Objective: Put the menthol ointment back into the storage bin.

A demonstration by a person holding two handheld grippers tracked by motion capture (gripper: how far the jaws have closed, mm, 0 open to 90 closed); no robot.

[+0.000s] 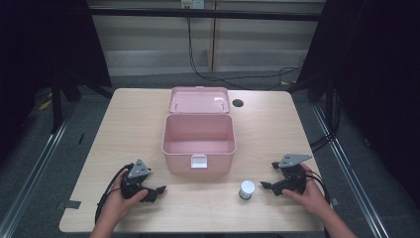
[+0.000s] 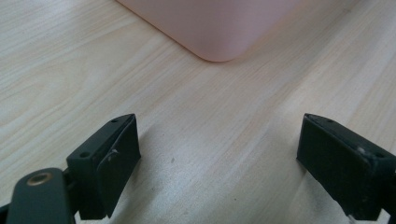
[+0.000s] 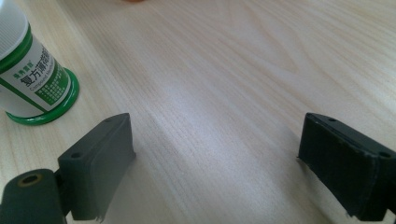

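A pink box (image 1: 198, 144) with its lid (image 1: 199, 100) swung back stands open in the middle of the table; its inside looks bare. A small white bottle with a green label (image 1: 246, 189) stands upright in front of the box's right corner. My right gripper (image 1: 267, 187) rests on the table just right of the bottle (image 3: 32, 79), jaws wide apart with only tabletop between them. My left gripper (image 1: 159, 190) lies near the front left, pointing toward the box corner (image 2: 219, 32), also open and holding nothing.
The light wooden table (image 1: 133, 124) has a round cable hole (image 1: 237, 103) at the back right of the box. Dark curtains and metal stands flank the table. Cables trail from both grippers toward the front edge.
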